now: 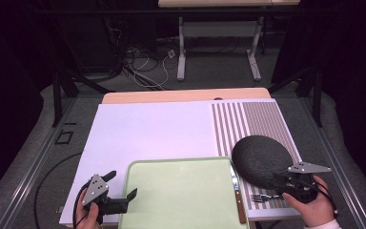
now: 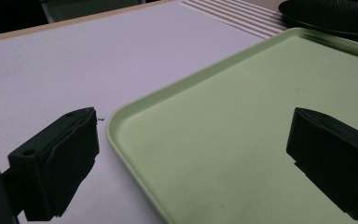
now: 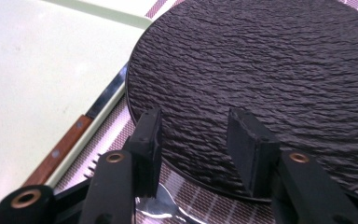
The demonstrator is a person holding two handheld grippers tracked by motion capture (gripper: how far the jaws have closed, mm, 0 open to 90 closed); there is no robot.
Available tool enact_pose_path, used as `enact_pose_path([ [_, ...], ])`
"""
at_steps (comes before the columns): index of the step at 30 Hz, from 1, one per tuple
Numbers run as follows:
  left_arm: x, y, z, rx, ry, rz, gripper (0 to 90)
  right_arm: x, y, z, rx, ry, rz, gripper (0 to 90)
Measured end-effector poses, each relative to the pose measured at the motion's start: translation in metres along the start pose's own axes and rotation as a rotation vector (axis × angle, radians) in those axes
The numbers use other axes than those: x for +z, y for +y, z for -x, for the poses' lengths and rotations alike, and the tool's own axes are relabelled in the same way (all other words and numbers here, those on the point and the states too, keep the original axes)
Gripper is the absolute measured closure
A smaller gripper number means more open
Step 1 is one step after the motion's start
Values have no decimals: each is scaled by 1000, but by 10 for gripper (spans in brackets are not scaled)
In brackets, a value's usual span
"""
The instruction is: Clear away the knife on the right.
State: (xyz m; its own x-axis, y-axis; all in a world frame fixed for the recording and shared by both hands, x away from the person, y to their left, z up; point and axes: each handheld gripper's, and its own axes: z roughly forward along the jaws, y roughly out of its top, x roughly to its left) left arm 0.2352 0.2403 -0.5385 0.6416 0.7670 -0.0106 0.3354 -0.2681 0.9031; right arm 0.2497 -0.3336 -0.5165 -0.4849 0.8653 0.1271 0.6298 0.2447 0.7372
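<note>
Though no writing readable, right gripper (image 3: 193, 154) fingers spread over slate plate (image 3: 270, 74); left gripper (image 1: 122, 191) fingers spread astride tray (image 2: 242, 121) edge.

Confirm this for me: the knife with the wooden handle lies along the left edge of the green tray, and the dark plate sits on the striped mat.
Not quite. The knife lies along the right edge of the green tray, between it and the striped mat, as the high view shows. The dark plate does sit on that mat.
</note>
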Motion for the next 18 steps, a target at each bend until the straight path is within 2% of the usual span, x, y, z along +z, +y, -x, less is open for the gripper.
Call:
enact_pose_path([
  [4, 0, 0, 0, 3, 2, -5, 27, -4, -1, 5, -37, -1, 14, 520],
  [9, 0, 0, 1, -2, 5, -5, 27, -5, 0, 8, -51, 23, -17, 529],
  [14, 0, 0, 1, -1, 4, -4, 27, -6, -1, 9, -102, 2, -28, 537],
  [18, 0, 0, 1, -2, 3, -4, 27, -11, -2, 11, -100, -18, -13, 516],
])
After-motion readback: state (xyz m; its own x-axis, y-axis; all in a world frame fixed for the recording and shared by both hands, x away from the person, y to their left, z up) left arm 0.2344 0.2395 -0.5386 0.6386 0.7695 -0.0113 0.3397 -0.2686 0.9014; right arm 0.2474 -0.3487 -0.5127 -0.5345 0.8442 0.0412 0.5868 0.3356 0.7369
